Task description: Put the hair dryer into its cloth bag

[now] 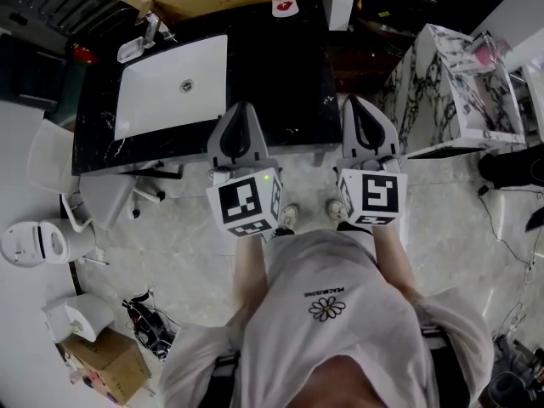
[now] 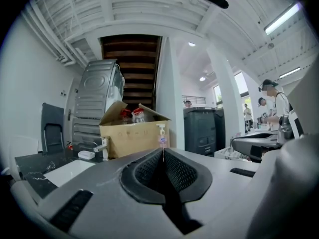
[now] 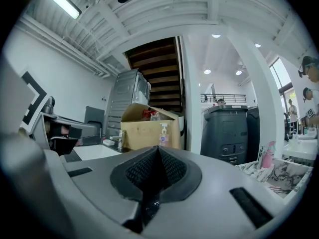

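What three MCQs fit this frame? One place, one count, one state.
1. Where is the white sink?
A. Set in the black counter, left part
B. On the floor
C. On a shelf

2. How many grippers show in the head view?
A. One
B. Two
C. Three

3. How do the jaws of the left gripper stand?
A. Wide apart
B. Shut on a hair dryer
C. Shut, nothing between

Key:
1 A, the basin fills the counter's left half.
2 B, only the left gripper and the right gripper show, side by side.
3 C, the jaws meet in the left gripper view with nothing between them.
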### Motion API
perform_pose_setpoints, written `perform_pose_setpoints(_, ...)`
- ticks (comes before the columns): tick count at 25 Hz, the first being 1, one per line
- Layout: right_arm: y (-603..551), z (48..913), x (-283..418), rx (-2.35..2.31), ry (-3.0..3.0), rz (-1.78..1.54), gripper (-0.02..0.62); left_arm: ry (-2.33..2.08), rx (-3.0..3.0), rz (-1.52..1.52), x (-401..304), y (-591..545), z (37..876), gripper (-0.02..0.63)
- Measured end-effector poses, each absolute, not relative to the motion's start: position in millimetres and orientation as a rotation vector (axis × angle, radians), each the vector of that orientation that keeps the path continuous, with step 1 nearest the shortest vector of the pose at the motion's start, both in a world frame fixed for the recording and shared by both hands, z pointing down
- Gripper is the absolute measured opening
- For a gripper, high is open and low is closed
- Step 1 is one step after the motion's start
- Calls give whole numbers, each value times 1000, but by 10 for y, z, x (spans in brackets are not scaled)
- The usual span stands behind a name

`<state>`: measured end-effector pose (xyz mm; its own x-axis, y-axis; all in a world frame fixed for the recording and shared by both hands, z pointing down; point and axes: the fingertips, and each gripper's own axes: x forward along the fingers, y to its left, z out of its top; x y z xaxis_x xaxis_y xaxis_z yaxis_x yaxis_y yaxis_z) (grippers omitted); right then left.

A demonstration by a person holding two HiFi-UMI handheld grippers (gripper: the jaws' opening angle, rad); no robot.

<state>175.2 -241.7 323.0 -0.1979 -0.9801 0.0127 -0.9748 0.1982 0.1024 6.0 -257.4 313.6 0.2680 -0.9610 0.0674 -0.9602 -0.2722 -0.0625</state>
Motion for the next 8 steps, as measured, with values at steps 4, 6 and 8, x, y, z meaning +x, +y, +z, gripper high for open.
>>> perform_pose_setpoints(4, -2397, 3226, 1720, 1922, -2381, -126, 12, 1894, -2494, -159, 55, -2550, 3168, 18)
perform_pose_setpoints(6, -2386, 3230, 1707, 1914, -2380, -135, 12, 1895, -2495, -155, 53, -2531, 3169, 18)
perform_pose_setpoints(8, -2375, 3236, 1703, 1913, -2375, -132, 12, 1897, -2495, -148, 50, -2516, 3159, 18)
